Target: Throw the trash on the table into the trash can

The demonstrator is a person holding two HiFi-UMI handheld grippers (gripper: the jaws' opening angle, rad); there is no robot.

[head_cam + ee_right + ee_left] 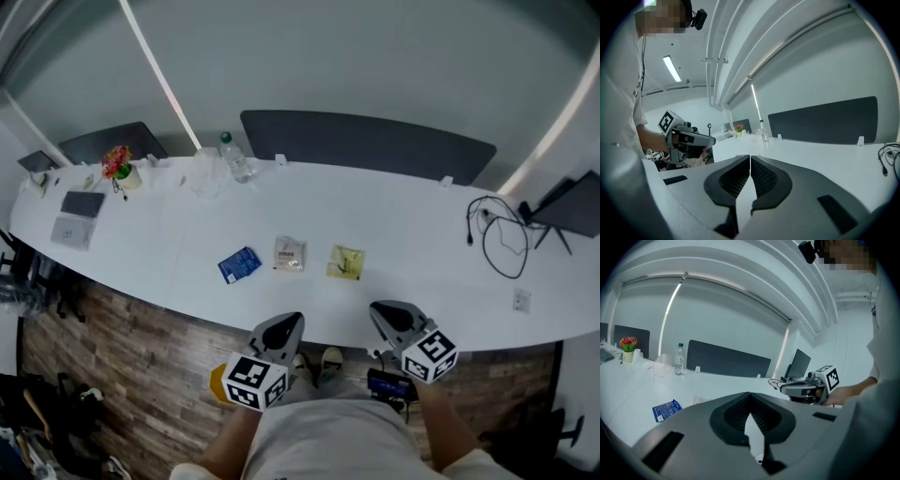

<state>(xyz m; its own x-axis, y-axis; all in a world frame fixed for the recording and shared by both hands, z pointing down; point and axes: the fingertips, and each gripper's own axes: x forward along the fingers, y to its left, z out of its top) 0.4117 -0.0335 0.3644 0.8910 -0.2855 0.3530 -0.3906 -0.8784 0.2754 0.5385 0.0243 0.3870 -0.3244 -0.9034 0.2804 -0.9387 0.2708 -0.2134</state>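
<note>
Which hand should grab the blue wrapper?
Left. The blue wrapper lies nearer the left gripper; the right gripper sits farther off, in front of the yellow packet. Both are shut and empty.

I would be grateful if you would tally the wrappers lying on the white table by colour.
Blue wrapper: 1
White wrapper: 1
Yellow wrapper: 1
Total: 3
</note>
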